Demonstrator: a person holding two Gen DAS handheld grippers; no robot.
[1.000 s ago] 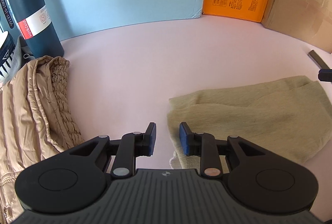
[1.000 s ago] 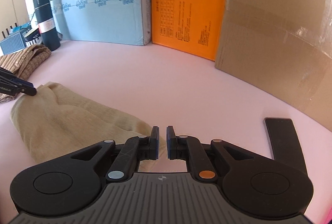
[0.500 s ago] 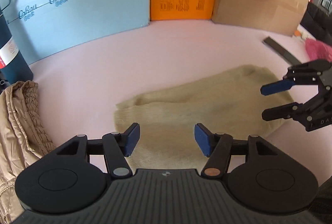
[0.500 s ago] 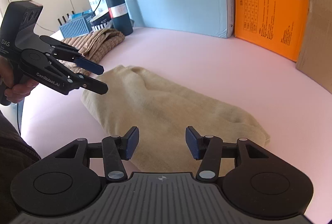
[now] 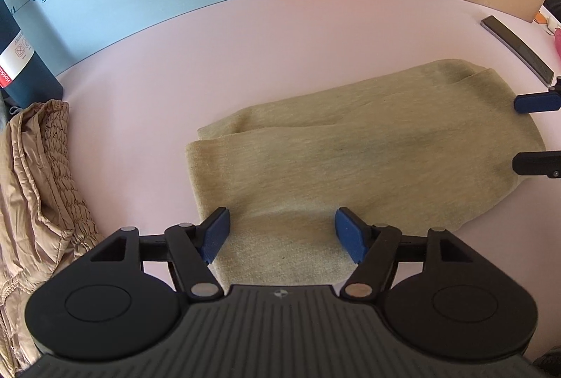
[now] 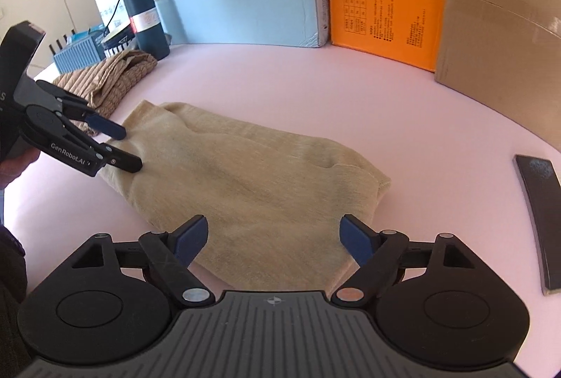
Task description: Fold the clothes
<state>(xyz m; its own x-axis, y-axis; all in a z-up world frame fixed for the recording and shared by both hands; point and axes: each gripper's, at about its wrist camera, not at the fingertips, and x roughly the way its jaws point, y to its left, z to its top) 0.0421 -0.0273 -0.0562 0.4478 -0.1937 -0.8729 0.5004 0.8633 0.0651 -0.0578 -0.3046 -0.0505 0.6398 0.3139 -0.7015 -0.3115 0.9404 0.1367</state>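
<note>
— How many garments on the table?
— Two. One folded beige garment (image 5: 350, 153) lies mid-table (image 5: 245, 38); one quilted tan jacket (image 5: 38, 174) sits bunched at the left edge.
— And the claws?
— Two, both spread wide, gripping nothing: left gripper (image 5: 282, 232) over one end, right gripper (image 6: 273, 236) over the other.
— Behind?
— Three boards, one flask (image 6: 143, 13).

Sunlit pink tabletop (image 5: 245, 38), cardboard backdrop (image 6: 498, 27)
</note>
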